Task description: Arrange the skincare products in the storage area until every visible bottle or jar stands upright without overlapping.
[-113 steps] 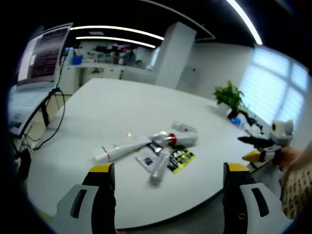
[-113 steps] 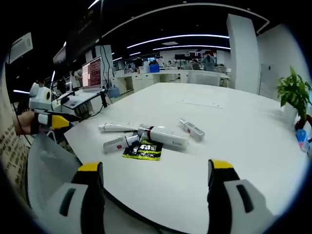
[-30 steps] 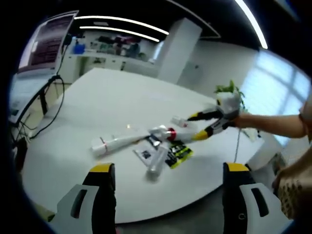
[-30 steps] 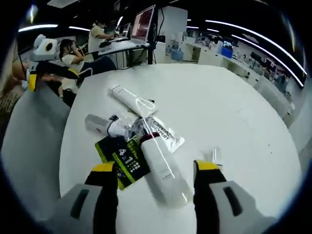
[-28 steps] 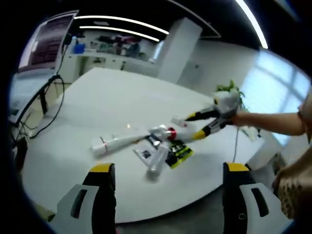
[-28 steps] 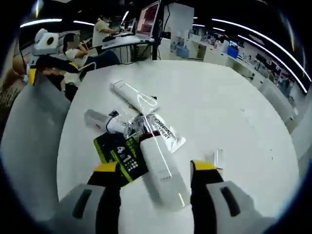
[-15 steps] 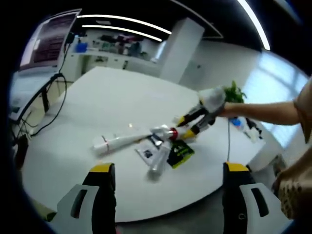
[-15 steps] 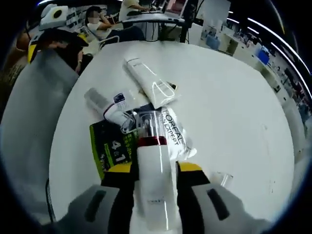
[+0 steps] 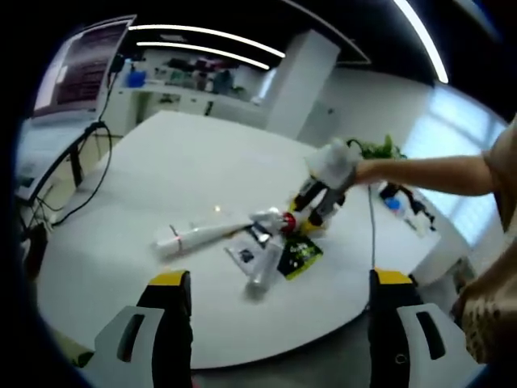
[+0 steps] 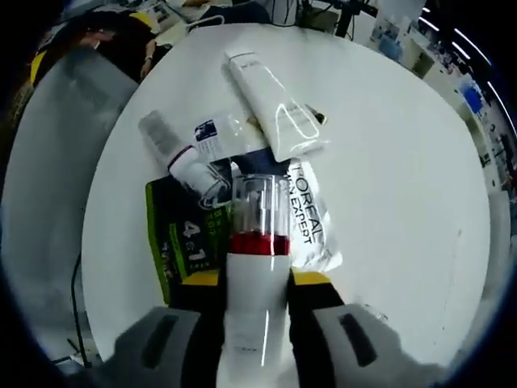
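Skincare bottle (image 10: 258,291), white with a red band and clear cap, lies on the pile on the white table (image 10: 388,162), pinched between the right gripper (image 10: 254,283) jaws. Lifting could drag the foil sachet (image 10: 311,218) or green packet (image 10: 184,238) beneath it, or the smooth bottle might slip and roll. The left gripper (image 9: 275,311) hangs near the table edge, jaws spread.
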`<state>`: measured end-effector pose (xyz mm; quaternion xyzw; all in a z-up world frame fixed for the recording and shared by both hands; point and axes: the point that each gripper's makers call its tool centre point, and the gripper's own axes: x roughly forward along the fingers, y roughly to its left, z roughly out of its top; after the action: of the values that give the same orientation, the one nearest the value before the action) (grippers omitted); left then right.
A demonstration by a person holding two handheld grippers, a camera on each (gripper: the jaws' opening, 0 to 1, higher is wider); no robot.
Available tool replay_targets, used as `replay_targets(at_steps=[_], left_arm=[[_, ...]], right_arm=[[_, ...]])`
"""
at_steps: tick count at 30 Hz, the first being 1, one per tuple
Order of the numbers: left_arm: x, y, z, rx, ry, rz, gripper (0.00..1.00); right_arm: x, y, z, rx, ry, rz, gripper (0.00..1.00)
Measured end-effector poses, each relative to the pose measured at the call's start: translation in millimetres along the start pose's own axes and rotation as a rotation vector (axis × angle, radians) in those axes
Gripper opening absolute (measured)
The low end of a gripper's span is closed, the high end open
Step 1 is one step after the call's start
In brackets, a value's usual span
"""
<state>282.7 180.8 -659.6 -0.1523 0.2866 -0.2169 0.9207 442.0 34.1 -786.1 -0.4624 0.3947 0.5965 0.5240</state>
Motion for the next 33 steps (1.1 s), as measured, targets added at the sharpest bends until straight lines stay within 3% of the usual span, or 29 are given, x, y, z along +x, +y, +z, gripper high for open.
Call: replay_targets(at_steps=[11, 14, 23, 26, 28, 33], left_arm=[[-0.6, 0.2, 2.0, 0.009, -0.012, 0.001, 0.89], [-0.4, -1.1, 1.9, 0.012, -0.011, -0.002, 0.89], [-1.0, -1.3, 4.0, 0.001, -0.019, 0.001, 0.89], [-0.8, -3.5, 4.0, 0.001, -0.014, -0.002, 0.89], [-0.4, -4.1, 3.6, 0.006, -0.006, -0.001, 0.89], [2.4, -11.1, 0.9, 0.047, 0.025, -0.010, 0.89]], right_arm=[[-6.2, 2.6, -0.9, -0.007, -0.070, -0.075, 0.27], [-12.4, 0.2, 0.9, 0.032, -0.102, -0.113, 0.27], [-46.5, -4.2, 0.7, 0.279, -0.294, -0.218, 0.27], [-57.8, -5.2, -1.4, 0.439, -0.393, -0.263, 0.27], [-63.6, -4.0, -3.3, 0.501, -0.441, -0.287, 0.27], [-76.8, 4.1, -13.7, 0.587, -0.494, -0.370, 0.27]])
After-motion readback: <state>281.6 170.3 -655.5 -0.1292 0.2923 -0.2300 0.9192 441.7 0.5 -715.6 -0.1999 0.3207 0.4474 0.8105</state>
